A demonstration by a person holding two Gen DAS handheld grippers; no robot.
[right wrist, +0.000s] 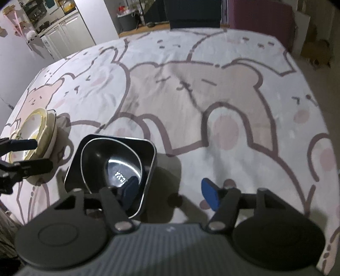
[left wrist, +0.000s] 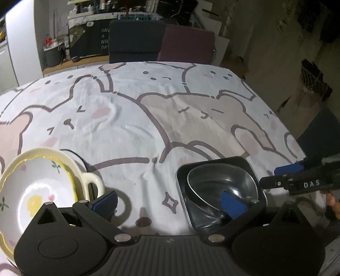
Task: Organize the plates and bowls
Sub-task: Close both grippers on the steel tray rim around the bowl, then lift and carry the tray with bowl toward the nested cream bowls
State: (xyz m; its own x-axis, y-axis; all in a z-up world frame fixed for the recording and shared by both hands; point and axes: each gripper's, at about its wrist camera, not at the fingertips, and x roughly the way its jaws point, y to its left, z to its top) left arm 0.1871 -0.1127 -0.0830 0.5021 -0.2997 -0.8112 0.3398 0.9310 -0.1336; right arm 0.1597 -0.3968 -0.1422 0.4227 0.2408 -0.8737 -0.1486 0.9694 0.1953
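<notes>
The near part of the flowered plate (left wrist: 31, 191) is hidden behind the left gripper (left wrist: 170, 203). The square black dish (right wrist: 146, 152) is partly covered by a blue finger (right wrist: 130, 191). The far shelves (right wrist: 38, 12) are too blurred to be made out.

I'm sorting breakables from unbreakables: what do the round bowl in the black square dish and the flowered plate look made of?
Round bowl: probably polished metal, since it mirrors a lamp's glare. Flowered plate: likely glazed ceramic, glossy white with painted motifs and a yellow scalloped rim.
</notes>
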